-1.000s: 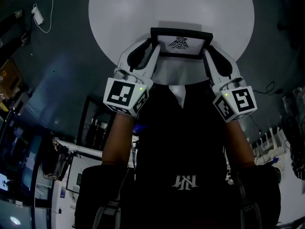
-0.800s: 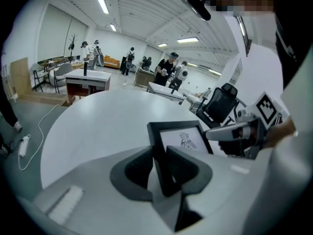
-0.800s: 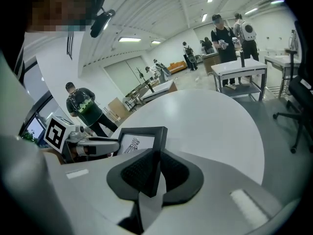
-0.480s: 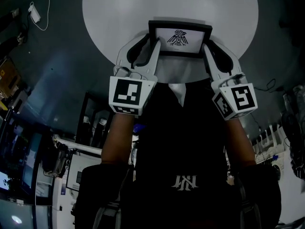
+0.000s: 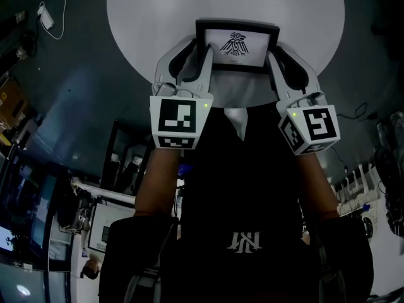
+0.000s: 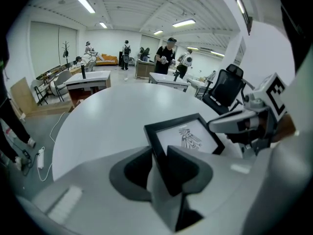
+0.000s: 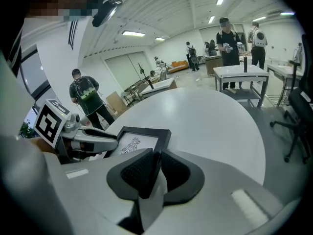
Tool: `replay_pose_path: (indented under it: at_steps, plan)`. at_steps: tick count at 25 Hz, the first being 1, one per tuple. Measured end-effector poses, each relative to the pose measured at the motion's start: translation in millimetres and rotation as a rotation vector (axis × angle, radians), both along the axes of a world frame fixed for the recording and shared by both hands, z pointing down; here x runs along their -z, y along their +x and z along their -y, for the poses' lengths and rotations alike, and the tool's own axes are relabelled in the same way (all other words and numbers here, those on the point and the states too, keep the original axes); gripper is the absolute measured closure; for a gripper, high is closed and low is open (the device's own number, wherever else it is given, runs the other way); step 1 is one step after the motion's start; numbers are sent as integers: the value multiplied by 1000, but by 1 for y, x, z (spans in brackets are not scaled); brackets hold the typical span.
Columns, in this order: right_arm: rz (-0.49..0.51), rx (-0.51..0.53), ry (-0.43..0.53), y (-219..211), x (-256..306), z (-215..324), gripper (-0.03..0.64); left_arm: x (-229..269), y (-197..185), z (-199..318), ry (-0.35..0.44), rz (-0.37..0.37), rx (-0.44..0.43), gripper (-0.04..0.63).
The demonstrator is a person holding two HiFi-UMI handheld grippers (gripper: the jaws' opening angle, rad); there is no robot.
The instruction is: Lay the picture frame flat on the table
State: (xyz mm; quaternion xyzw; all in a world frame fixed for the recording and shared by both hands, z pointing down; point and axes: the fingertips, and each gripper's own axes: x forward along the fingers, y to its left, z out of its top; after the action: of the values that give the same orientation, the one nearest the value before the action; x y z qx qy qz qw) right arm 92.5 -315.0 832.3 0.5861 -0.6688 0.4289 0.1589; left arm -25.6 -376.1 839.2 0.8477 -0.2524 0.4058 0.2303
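Black-edged picture frame (image 5: 237,45) is lying face up, seemingly flat, on the white table (image 5: 158,17). Left gripper (image 5: 198,49) is opening its jaws, the frame's left edge sitting loosely between them. Right gripper (image 5: 278,53) is pinching the right edge. Judging: ease that grip off gently, then back both grippers straight outward, avoiding dragging the frame

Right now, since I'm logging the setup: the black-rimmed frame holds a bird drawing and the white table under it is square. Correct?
Not quite. The white table is round, not square; the head view shows its curved edge. The rest holds: the black-rimmed frame holds a bird drawing, with the table under it.
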Motion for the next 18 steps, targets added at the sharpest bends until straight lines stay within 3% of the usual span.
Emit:
replay_pose_path:
  at_steps: [18]
  plan:
    - [-88,22,-4,-1,-8,-4,569,-7,2,-6,83,90,-49,495]
